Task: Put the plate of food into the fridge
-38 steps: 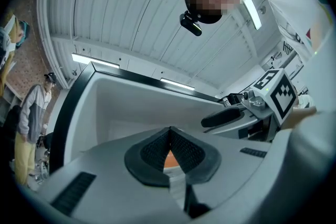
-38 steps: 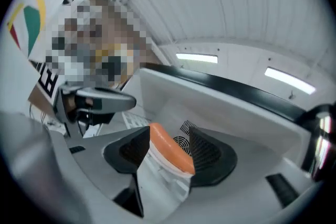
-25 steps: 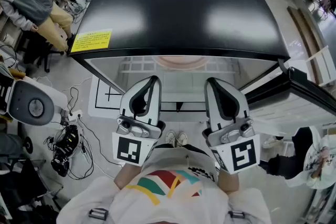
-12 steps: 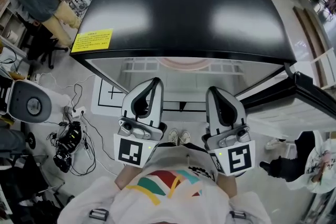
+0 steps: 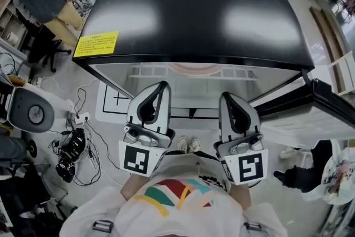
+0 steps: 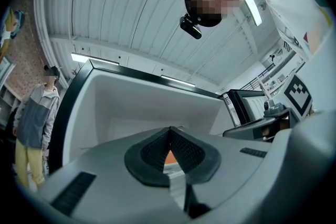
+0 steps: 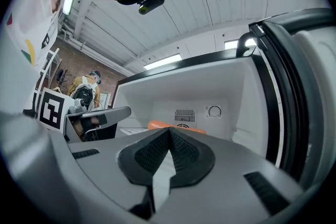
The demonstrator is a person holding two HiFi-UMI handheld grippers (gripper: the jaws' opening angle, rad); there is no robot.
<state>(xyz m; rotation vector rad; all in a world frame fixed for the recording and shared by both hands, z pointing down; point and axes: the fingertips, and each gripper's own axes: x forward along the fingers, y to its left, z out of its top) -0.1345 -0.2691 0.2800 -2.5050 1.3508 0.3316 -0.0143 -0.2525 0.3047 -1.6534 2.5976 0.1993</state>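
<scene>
Right gripper (image 5: 224,96) lower than before; with left gripper (image 5: 162,85), two tools, jaws together, empty; one plate (image 5: 191,67) ahead in fridge (image 5: 194,8).

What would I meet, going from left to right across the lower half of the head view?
A white round machine on the floor → left gripper → the person's shoes → right gripper → open fridge door.

Before me the open fridge (image 5: 194,8) has a white shelf (image 5: 145,70), and the pinkish-orange plate (image 5: 191,67) lies on it about midway across. The grey floor (image 5: 102,139) below carries a tangle of cables (image 5: 69,155) and a white sheet (image 5: 113,101) with black lines, both to my left.
</scene>
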